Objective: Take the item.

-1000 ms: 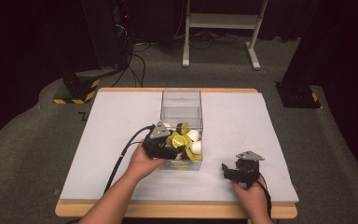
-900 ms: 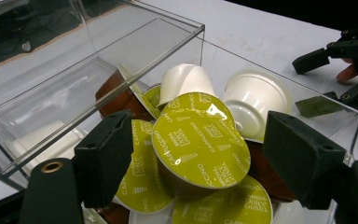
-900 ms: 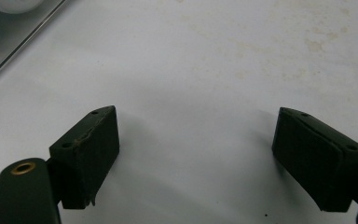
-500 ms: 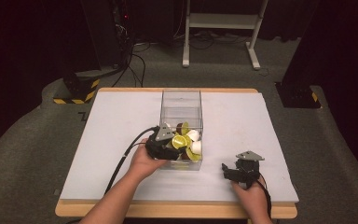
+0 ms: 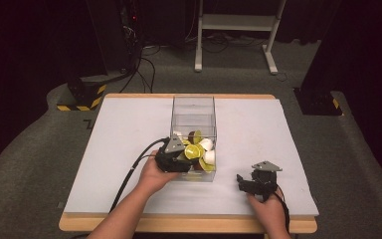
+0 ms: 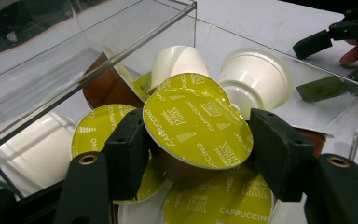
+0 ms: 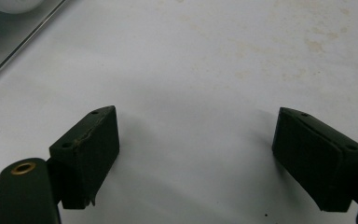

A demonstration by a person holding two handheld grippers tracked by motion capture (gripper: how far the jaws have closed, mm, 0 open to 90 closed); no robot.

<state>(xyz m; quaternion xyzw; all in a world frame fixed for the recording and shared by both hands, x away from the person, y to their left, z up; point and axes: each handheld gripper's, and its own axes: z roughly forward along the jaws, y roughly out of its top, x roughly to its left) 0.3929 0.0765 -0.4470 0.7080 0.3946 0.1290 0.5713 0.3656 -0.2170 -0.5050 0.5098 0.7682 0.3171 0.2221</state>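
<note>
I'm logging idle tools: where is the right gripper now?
In the high view the right gripper sits at the near right of the white table, jaws open, right of the clear box of coffee capsules.

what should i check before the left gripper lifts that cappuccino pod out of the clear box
1. Left gripper pads on both sides of the yellow-lidded pod: ok, a pad sits at each edge of the lid.
2. Firm grip: cannot tell; the pads look close to the rim, but contact force isn't visible.
3. Neighbouring pods free of the jaws: not ok, another yellow pod lies right behind the left pad and may be dragged.
4. Path up out of the clear box: ok, its top is open.
5. Right gripper out of the way: ok, open over bare table, beside the box.
</note>
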